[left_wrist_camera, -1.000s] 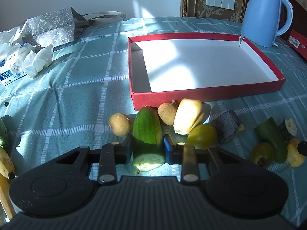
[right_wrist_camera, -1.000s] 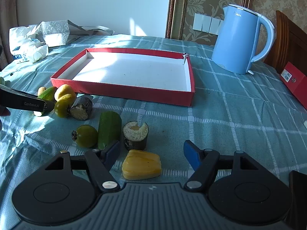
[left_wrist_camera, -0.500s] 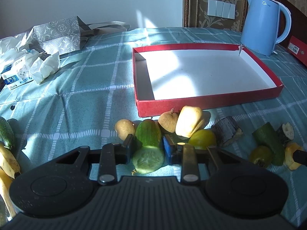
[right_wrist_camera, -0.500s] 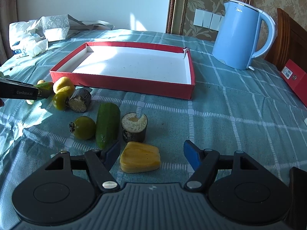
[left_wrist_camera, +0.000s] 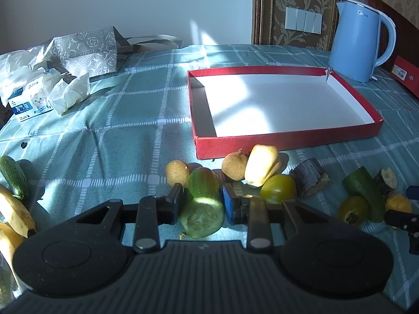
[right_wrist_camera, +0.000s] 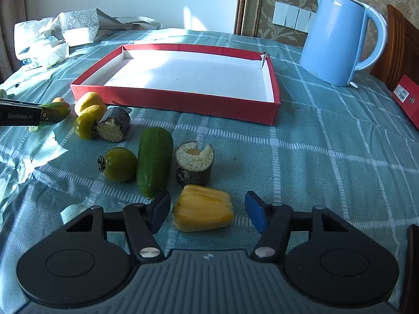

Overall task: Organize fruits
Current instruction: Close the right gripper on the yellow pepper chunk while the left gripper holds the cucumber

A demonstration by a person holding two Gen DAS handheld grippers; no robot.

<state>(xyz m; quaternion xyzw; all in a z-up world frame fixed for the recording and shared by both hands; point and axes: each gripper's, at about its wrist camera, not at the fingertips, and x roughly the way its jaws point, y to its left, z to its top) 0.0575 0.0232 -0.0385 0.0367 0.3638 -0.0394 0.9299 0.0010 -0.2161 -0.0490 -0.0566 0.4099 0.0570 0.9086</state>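
Items on the surface (left_wrist_camera: 117, 130), counted over both views.
- Cucumbers were three: cut cucumber (left_wrist_camera: 201, 201), whole cucumber (left_wrist_camera: 13, 176), second cut cucumber (left_wrist_camera: 364, 193).
- Green tomatoes were two: middle tomato (left_wrist_camera: 279, 188), right tomato (left_wrist_camera: 352, 210).
- Yellow pepper pieces were two: large pepper piece (left_wrist_camera: 262, 164), small pepper piece (left_wrist_camera: 398, 202).
- Brown round fruits were two: left brown fruit (left_wrist_camera: 176, 172), right brown fruit (left_wrist_camera: 234, 166).
- Dark cut chunks were two: near chunk (left_wrist_camera: 309, 178), far chunk (left_wrist_camera: 387, 180).
- Bananas were two: upper banana (left_wrist_camera: 15, 214), lower banana (left_wrist_camera: 6, 243).
- One each: red tray (left_wrist_camera: 288, 141), blue kettle (left_wrist_camera: 356, 44), patterned bag (left_wrist_camera: 86, 49), tissue pack (left_wrist_camera: 28, 104).
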